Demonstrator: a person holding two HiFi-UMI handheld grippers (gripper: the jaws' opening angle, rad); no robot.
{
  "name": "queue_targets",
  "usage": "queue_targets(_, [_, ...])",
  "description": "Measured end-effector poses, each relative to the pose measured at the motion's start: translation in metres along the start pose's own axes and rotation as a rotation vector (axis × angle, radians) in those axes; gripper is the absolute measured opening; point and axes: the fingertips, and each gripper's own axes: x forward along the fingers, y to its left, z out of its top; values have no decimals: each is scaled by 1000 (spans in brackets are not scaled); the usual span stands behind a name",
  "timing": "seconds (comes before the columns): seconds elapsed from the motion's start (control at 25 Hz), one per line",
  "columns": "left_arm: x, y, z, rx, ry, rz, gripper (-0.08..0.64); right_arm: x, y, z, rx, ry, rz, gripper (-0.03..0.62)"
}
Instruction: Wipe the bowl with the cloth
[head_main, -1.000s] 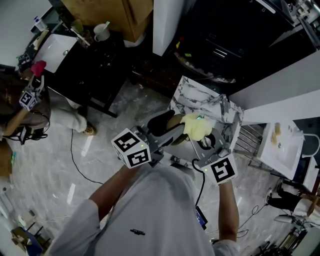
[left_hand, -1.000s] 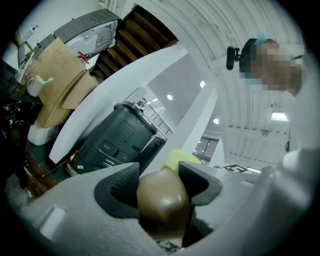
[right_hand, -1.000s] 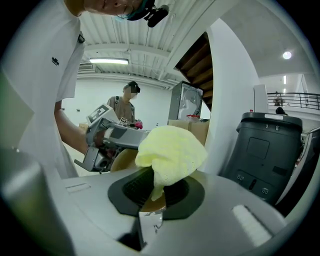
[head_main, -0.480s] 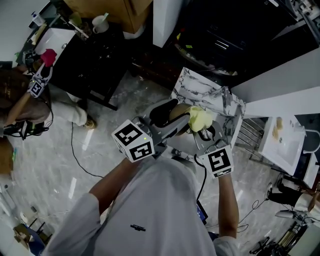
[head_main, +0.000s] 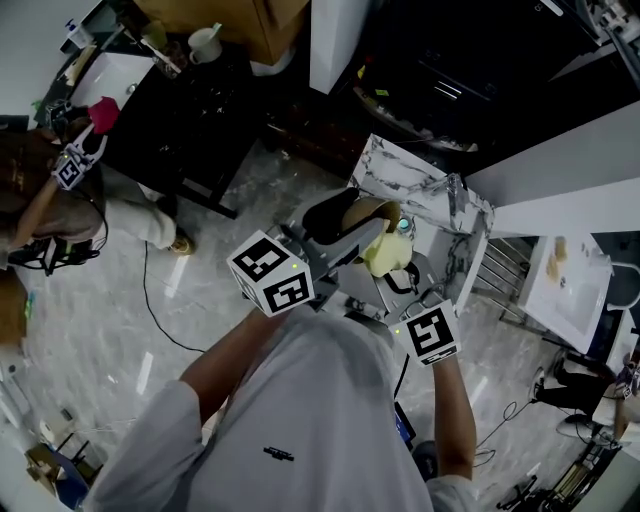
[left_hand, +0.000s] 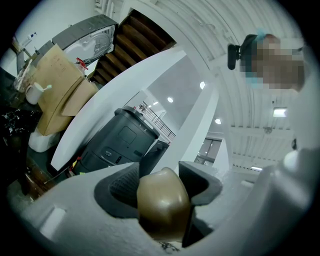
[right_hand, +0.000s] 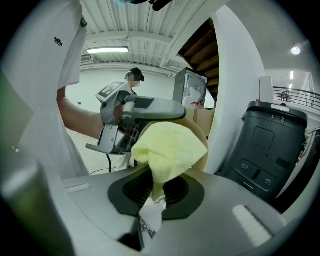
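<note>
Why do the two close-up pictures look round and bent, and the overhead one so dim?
Left gripper view: wide-angle lens, round black border, bowed lines, soft sheen on the glossy brown bowl. Right gripper view: same bending; the yellow cloth is sharp, a ceiling strip light glares. Head view: dim, dark areas lose detail.

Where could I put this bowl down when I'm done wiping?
The marble top just beyond the bowl looks bare along its far edge. The dark table at upper left, near the mug, looks cluttered.
</note>
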Motion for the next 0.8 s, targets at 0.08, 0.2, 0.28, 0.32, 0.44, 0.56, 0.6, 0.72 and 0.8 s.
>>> queue_targets(0.08, [-1,0,-1,0,2,2,252,1,6,7,-6,-11,21,38])
queue_targets(0.2, [-2,1,-1,1,2,6,252,3,11,15,-1,-37,38,37])
queue_targets(0.28, [-3,1,-2,-2,1,8,252,4,13,20,-16,-47,56,38])
queue_targets(0.32, [-3,0,-2,-5,2,8,252,4,13,23,-23,-52,62,38])
queue_targets(0.44, [-2,-3,-4,-10,8,-5,252,4,12,28,-33,-63,67,38])
queue_targets(0.56, [-3,-7,-6,-5,17,-20,252,5,8,32,-42,-77,59,38])
queue_targets(0.6, [-3,-9,-7,-3,21,-24,252,5,5,34,-45,-84,54,38])
queue_targets(0.72, [1,-18,-12,-2,33,-46,252,4,-5,38,-51,-96,31,38])
queue_targets(0.8, [2,-21,-14,4,39,-52,252,5,-11,38,-55,-87,16,38])
